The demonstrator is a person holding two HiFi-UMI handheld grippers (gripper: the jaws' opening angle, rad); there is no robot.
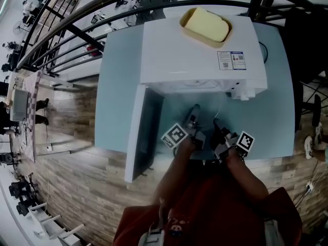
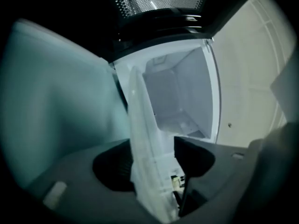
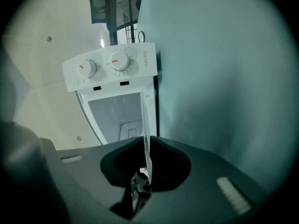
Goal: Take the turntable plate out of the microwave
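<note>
A white microwave [image 1: 200, 50] stands on a pale blue table [image 1: 115, 101] with its door [image 1: 141, 132] swung open to the left. Both grippers are in front of the open cavity [image 2: 180, 97]. The clear glass turntable plate [image 2: 142, 139] stands on edge between the jaws of my left gripper [image 2: 154, 160]; it rests near the left jaw, and a gap shows at the right jaw, so that gripper is open. My right gripper [image 3: 147, 155] is shut on the plate's thin rim [image 3: 146, 139]. In the head view the left gripper [image 1: 193, 111] and right gripper [image 1: 216, 123] sit side by side.
A yellow block in a tan tray [image 1: 206, 25] lies on top of the microwave. Its control panel with two dials [image 3: 110, 66] is beside the cavity. The open door blocks the left side. A curved railing [image 1: 66, 29] runs beyond the table's left edge, over wooden floor.
</note>
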